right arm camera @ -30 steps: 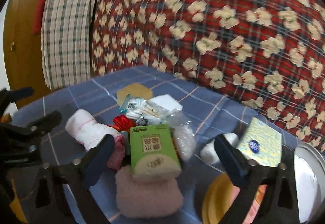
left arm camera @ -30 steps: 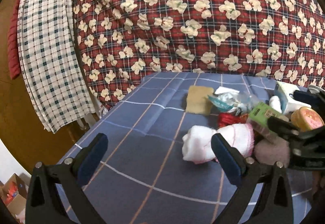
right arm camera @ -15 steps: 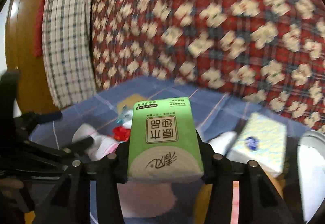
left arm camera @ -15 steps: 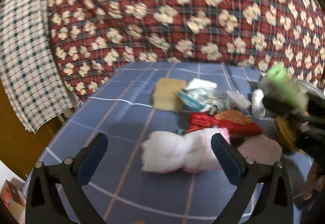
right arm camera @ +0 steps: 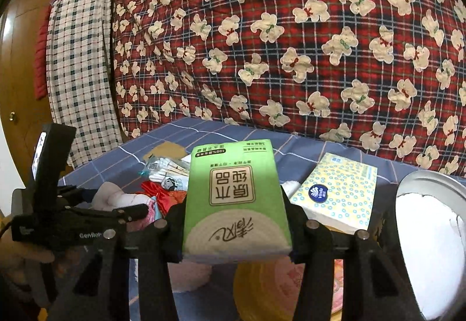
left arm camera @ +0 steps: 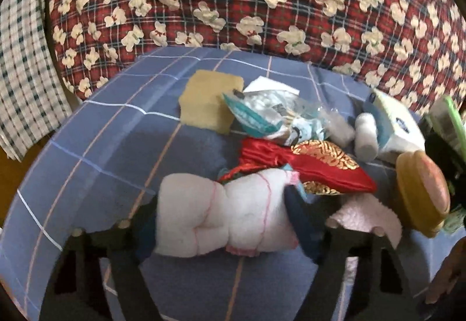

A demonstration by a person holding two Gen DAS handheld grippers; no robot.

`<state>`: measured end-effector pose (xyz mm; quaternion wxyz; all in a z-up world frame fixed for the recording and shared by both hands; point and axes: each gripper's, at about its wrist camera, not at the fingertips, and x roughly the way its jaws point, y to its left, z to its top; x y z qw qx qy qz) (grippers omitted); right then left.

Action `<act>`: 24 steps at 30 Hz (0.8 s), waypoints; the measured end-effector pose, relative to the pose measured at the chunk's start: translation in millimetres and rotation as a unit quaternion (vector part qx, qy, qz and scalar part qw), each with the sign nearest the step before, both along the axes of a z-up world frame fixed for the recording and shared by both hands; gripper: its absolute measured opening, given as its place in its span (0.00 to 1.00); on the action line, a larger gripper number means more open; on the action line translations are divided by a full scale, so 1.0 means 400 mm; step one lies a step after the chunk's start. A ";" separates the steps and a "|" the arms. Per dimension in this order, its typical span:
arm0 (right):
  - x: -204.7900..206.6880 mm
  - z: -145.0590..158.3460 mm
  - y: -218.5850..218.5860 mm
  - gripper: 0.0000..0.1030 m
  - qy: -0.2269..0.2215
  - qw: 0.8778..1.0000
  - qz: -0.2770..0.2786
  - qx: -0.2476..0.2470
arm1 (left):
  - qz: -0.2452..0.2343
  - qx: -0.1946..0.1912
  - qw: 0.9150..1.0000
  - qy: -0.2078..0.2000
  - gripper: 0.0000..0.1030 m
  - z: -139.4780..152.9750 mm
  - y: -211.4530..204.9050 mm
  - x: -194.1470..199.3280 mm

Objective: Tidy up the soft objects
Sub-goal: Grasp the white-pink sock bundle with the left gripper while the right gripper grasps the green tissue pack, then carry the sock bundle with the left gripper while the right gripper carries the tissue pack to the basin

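Note:
A rolled white towel with pink stitching (left arm camera: 204, 204) lies on the blue checked sheet (left arm camera: 110, 158). My left gripper (left arm camera: 224, 219) straddles it; its jaws are closing, and the fingers (left arm camera: 300, 219) press into the towel's sides, which bulge. The right wrist view shows the same left gripper (right arm camera: 128, 212) low at the left, by the towel (right arm camera: 116, 196). My right gripper (right arm camera: 236, 222) is shut on a green tissue pack (right arm camera: 233, 190) and holds it above the pile. That pack (left arm camera: 450, 120) also shows at the right edge of the left wrist view.
Behind the towel lie a red and gold pouch (left arm camera: 320, 166), a plastic bag of swabs (left arm camera: 268, 114) and a tan cloth square (left arm camera: 209, 102). A pink fluffy cloth (left arm camera: 367, 213), a round yellow tin (left arm camera: 422, 193), a dotted tissue pack (right arm camera: 337, 193) and a white bowl (right arm camera: 431, 233) sit right. A red bear-print quilt (right arm camera: 291, 30) walls the back.
My left gripper moved forward and down over the white towel, and its jaws narrowed onto it. My right gripper shut on the green tissue pack and lifted it off the pile.

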<state>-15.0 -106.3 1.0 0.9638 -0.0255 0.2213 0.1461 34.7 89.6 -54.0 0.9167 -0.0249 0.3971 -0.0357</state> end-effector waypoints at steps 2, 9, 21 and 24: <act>-0.007 0.003 -0.001 0.51 -0.006 1.000 -0.002 -0.003 | 0.003 -0.016 1.000 -0.004 0.56 0.002 0.010 -0.008; -0.038 0.023 -0.033 0.51 -0.038 0.999 -0.021 0.003 | 0.006 -0.010 0.999 -0.042 0.39 0.032 0.005 -0.054; -0.060 0.031 -0.056 0.51 -0.050 0.998 -0.029 0.010 | -0.019 -0.022 0.998 -0.050 0.96 0.050 0.007 -0.085; -0.060 0.031 -0.059 0.51 -0.051 0.998 -0.030 0.011 | -0.015 -0.025 0.999 -0.031 0.69 0.029 -0.005 -0.072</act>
